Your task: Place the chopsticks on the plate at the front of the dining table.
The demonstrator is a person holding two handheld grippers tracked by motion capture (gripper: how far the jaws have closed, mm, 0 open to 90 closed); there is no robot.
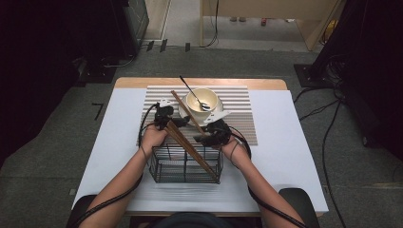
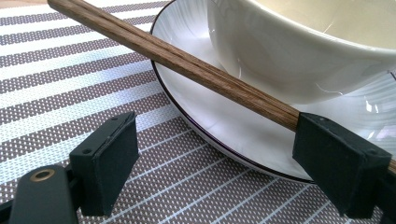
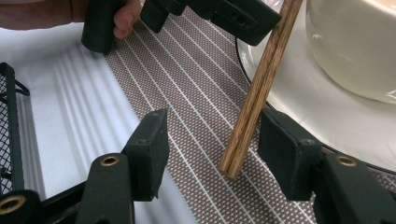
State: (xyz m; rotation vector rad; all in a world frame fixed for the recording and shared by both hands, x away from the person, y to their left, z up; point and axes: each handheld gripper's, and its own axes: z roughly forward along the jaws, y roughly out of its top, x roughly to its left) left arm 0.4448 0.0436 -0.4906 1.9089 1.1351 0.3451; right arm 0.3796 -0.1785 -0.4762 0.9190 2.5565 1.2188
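chopsticks [image 3: 254, 88]: leaning on saucer [image 2: 233, 135] rim at 7 o'clock of bowl [image 1: 203, 99], lower tip on mat [image 3: 196, 112]
left gripper [image 2: 219, 158]: released, gaping, chopsticks against one jaw
right gripper [image 3: 212, 149]: released, tip between jaws, unpinched
risk: sticks rolling off rim, nudging bowl, missing basket [image 1: 185, 164] at 6 o'clock

A cream bowl [image 1: 204, 99] holding a spoon [image 1: 196, 95] is set on a white saucer [image 1: 184, 114] atop a striped placemat [image 1: 237, 107]. 1 pair of wooden chopsticks [image 1: 186, 112] is laid across the saucer's edge, flanked by the left gripper [image 1: 164, 116] and the right gripper [image 1: 215, 133]. More chopsticks [image 1: 190, 148] are propped slanting in a wire basket [image 1: 164, 166] on the white table [image 1: 285, 152].
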